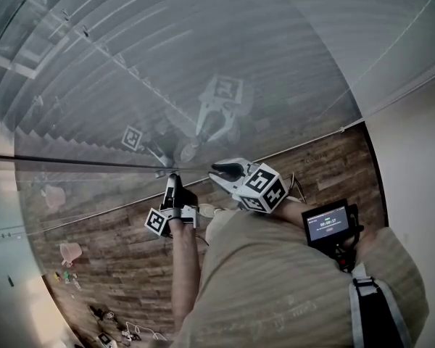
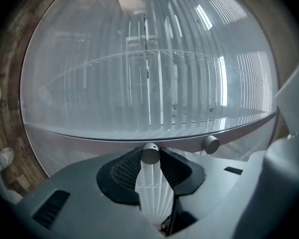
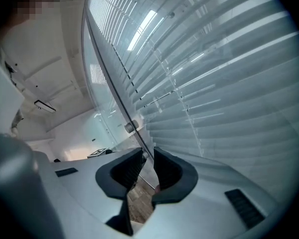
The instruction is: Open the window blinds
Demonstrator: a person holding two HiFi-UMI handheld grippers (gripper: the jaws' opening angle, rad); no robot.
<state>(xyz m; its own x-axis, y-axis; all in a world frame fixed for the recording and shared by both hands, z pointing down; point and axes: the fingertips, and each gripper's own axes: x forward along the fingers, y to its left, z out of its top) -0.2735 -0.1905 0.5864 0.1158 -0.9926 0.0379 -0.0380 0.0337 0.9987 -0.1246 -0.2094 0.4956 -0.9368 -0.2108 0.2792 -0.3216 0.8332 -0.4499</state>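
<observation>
Blinds [image 2: 189, 83] hang behind glass [image 2: 55, 113]. Left claw [image 2: 150, 164] clenched on round knob [image 2: 149, 152] (second knob [image 2: 210, 144] just beside, free). Right claw [image 3: 146, 158] slightly parted around dark rail [image 3: 114, 91].

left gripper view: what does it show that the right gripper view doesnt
Only the left gripper view: the left claw closed on a round knob, with a second knob just to its right.

Only the right gripper view: the right claw, its jaws slightly apart with nothing gripped, a dark line running up from it, and a white ceiling at the left.

Both: the slatted blinds filling most of the picture.
</observation>
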